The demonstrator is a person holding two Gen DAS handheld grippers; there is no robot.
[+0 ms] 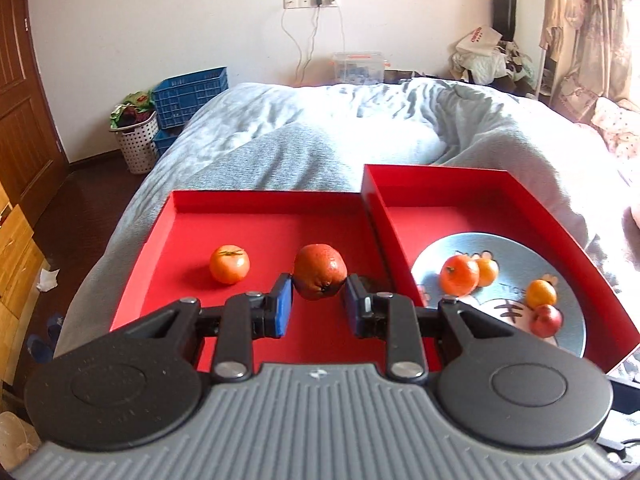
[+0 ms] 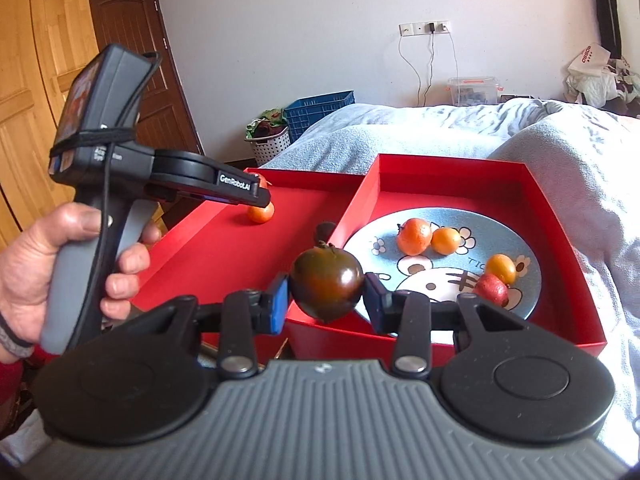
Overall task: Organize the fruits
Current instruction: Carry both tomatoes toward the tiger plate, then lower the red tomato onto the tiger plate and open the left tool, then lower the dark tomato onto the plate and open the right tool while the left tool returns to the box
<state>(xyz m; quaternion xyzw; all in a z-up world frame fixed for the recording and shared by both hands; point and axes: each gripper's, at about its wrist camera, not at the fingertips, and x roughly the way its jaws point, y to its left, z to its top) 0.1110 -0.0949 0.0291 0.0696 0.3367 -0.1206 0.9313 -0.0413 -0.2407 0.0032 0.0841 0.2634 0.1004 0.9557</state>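
My left gripper (image 1: 318, 300) is shut on a large orange (image 1: 320, 271) and holds it above the left red tray (image 1: 192, 216). A small orange (image 1: 229, 263) lies in that tray. My right gripper (image 2: 326, 300) is shut on a dark red-green tomato (image 2: 326, 289) above the front edge of the right red box (image 2: 560, 216). A blue cartoon plate (image 2: 528, 236) in that box holds three small oranges (image 2: 414, 236) and a red fruit (image 2: 491, 289). The left gripper also shows in the right wrist view (image 2: 262, 200), held by a hand.
Both red boxes sit on a bed with a grey-blue blanket (image 1: 304, 128). A white laundry basket (image 1: 138, 140) and blue crates (image 1: 192, 96) stand on the floor at the left. Wooden doors (image 2: 36, 92) are at the far left.
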